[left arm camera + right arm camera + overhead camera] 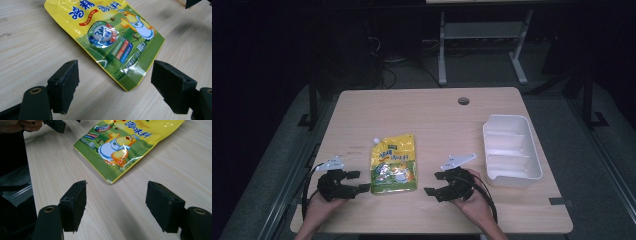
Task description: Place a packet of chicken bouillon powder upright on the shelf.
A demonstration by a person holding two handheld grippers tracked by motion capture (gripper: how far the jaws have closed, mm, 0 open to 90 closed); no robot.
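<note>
The yellow-and-green pouch lies flat on the desk, between the two hands and a little ahead of them; its long axis runs from the spout corner at about 12 o'clock down to the green bottom seam at 6 o'clock, nearest the person. The left gripper sits at the pouch's 8 o'clock, fingertips just beside the lower left corner; the right gripper sits at its 4 o'clock, a clear strip of bare wood between its tips and the lower right corner; so by my reading the left one is nearer. Both point inward, at each other across that bottom seam.

In the left gripper view the fingers stand wide with nothing in them, and the pouch's bottom corner pokes into the gap from 12 o'clock, not yet between the pads; in the right gripper view the fingers are likewise spread and empty, the pouch's other corner lying ahead at 12 o'clock, a touch farther off.

The white divided tray waits well apart at the pouch's 3 o'clock, beyond the right hand. The coming grasp looks to hinge on sliding a finger under a flat bottom corner; the left hand seems best placed.
</note>
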